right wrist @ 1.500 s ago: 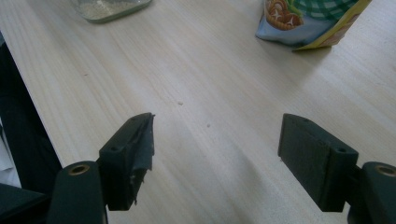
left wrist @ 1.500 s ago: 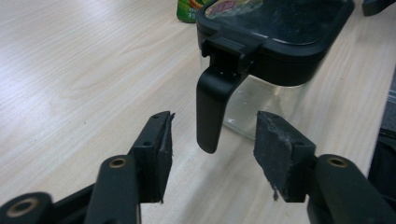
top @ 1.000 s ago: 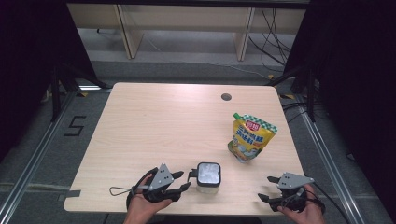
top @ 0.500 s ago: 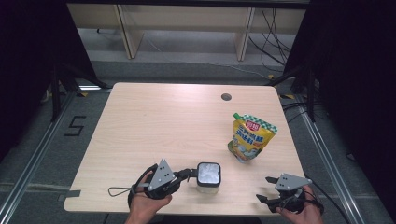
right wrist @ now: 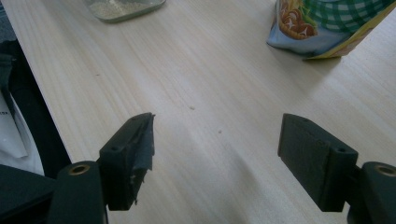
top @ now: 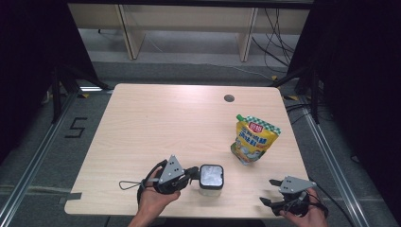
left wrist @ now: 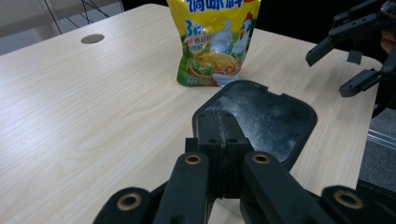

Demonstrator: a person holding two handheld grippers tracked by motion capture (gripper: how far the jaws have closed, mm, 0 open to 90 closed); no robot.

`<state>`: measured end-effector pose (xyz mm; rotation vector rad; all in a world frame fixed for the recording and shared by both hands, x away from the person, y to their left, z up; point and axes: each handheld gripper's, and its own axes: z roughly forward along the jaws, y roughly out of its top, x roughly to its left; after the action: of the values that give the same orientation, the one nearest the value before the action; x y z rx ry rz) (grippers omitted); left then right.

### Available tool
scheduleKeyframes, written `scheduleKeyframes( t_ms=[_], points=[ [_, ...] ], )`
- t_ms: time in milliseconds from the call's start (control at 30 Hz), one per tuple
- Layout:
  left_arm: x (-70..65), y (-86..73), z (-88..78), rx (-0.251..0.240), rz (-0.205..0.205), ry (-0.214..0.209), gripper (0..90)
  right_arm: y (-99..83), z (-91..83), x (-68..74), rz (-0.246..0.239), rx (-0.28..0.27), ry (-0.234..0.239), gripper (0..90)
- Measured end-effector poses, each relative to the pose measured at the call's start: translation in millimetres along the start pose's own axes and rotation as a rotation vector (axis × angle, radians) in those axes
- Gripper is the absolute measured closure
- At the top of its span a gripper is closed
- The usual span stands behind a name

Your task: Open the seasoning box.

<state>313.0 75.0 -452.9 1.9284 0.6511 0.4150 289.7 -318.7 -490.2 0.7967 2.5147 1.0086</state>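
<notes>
Near the front edge of the bench (top: pixel 156 123), just left of centre: small clear jar (top: pixel 211 179) with a dark-rimmed square lid (left wrist: pixel 261 116). Standing upright, with some pale granules in the bottom, going by the right gripper view. Probably parked that close for an easy reach with either hand.

Right up against its left side, the left tongs (top: pixel 191 174), squeezed fully together at the lid's near rim. Looks like a pinch on a lip or tab there, presumably to flip or pull the lid up. Honestly can't tell about plastic actually caught between the pads versus merely touching them. Level approach from the side, sensible for that job: keeps the top free to swing.

Off to the right, well apart from the jar, the right tongs (top: pixel 267 191), spread wide with nothing in between, just bare wood underneath. Held low by the front corner, pointed roughly toward the jar and the pouch. Guessing standby duty, either steadying the jar or fetching the refill.

Further back on the right, a yellow seasoning pouch (top: pixel 253 139) with a green checked top, upright and apart from the jar. Sealed or not, can't say. Likely the source for a top-up after lid removal.

Beyond that, just a round cable hole (top: pixel 229 98) near the far edge.
</notes>
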Motion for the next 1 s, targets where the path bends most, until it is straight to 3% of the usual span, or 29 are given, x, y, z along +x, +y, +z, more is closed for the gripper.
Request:
scheduleKeyframes(
  t_ms=[133,167,300,367,400,500,633,733,800,833,867,900,1000],
  points=[
    [3.8,-3.6,2.5,0.005,-0.016,-0.017,89.2,-0.2,-0.2,-1.1,-0.013,-0.001,-0.003,28.1],
    [5.5,-3.1,2.8,0.002,0.003,-0.02,89.2,-0.2,-0.2,-1.2,-0.013,-0.002,-0.003,28.1],
    [3.7,-3.1,2.9,0.005,0.008,-0.004,89.2,-1.4,-0.8,0.3,0.005,0.011,-0.001,28.1],
    [5.7,-3.7,2.6,0.002,0.017,-0.016,89.2,-1.3,-0.7,-0.9,-0.011,0.005,-0.007,28.1],
    [5.6,-4.7,2.7,-0.004,-0.005,-0.02,89.1,-1.2,-0.9,-0.7,-0.011,0.004,-0.007,28.1],
    [6.6,-6.5,3.4,-0.025,-0.018,-0.026,89.1,-1.5,-1.2,0.9,0.005,0.01,-0.003,28.1],
    [8.9,-8.4,2.1,-0.022,-0.028,-0.033,89.1,-1.2,-1.8,0.6,-0.04,-0.005,0.003,33.8],
    [9.8,-8.9,2.1,-0.027,-0.03,-0.04,89.0,-0.6,-2.4,2.4,-0.037,-0.007,0.011,34.8],
    [8.2,-9.5,2.1,-0.026,-0.043,-0.034,89.1,0.5,-2.9,3.0,-0.048,-0.019,0.015,37.0],
    [9.5,-9.2,1.9,-0.027,-0.022,-0.038,89.1,1.0,-3.5,3.1,-0.038,-0.026,0.014,38.8],
    [7.9,-9.8,2.4,-0.034,-0.052,-0.036,89.1,2.2,-5.4,3.3,-0.036,-0.054,0.017,41.2],
    [8.4,-10.1,2.6,-0.041,-0.052,-0.036,89.1,2.2,-5.4,3.3,-0.036,-0.054,0.017,41.2],
    [9.5,-10.6,2.4,-0.041,-0.056,-0.043,89.1,6.0,-9.7,3.6,-0.027,-0.124,0.029,44.2]
  ],
)
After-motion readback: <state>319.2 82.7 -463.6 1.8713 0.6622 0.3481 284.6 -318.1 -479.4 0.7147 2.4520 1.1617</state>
